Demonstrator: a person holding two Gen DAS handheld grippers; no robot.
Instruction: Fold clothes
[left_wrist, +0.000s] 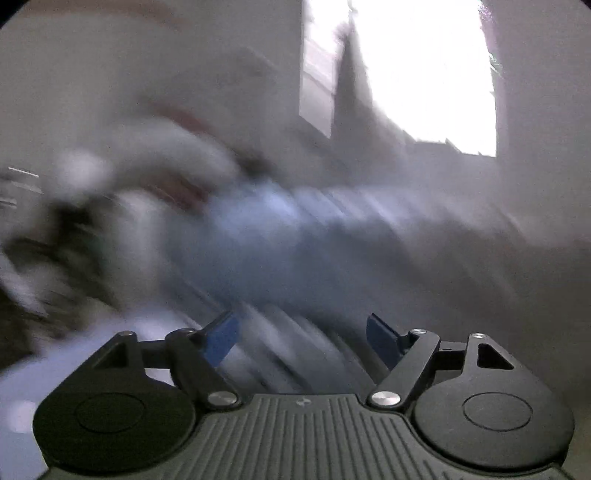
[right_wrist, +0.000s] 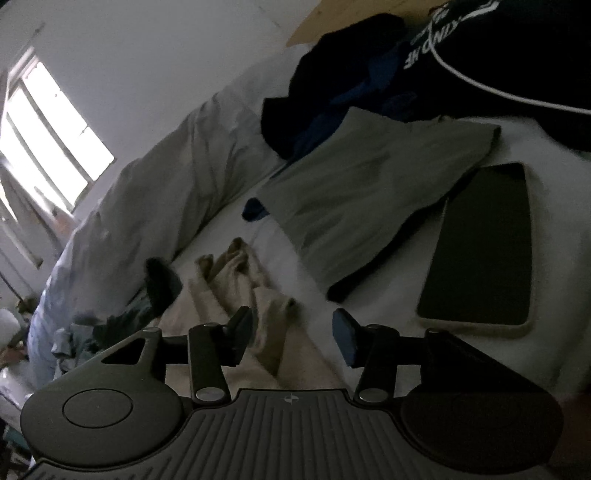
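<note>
Right wrist view, lower centre: beige knit socks (right_wrist: 255, 295), soft, matt, slightly ribbed cloth. Centre: folded grey-green cloth garment (right_wrist: 354, 192), matt, smooth weave. Right: dark rectangular phone (right_wrist: 484, 243), glossy glass face, in a pale matt case. Upper right: black cloth garment with white print (right_wrist: 480, 55), matt. Left: crumpled white duvet (right_wrist: 177, 177), soft matt fabric. Both views, bottom: matt black plastic gripper body with ribbed top (right_wrist: 291, 435), bright metal pivot pins, blue matt finger pads (left_wrist: 221, 338). Left wrist view otherwise blurred.
</note>
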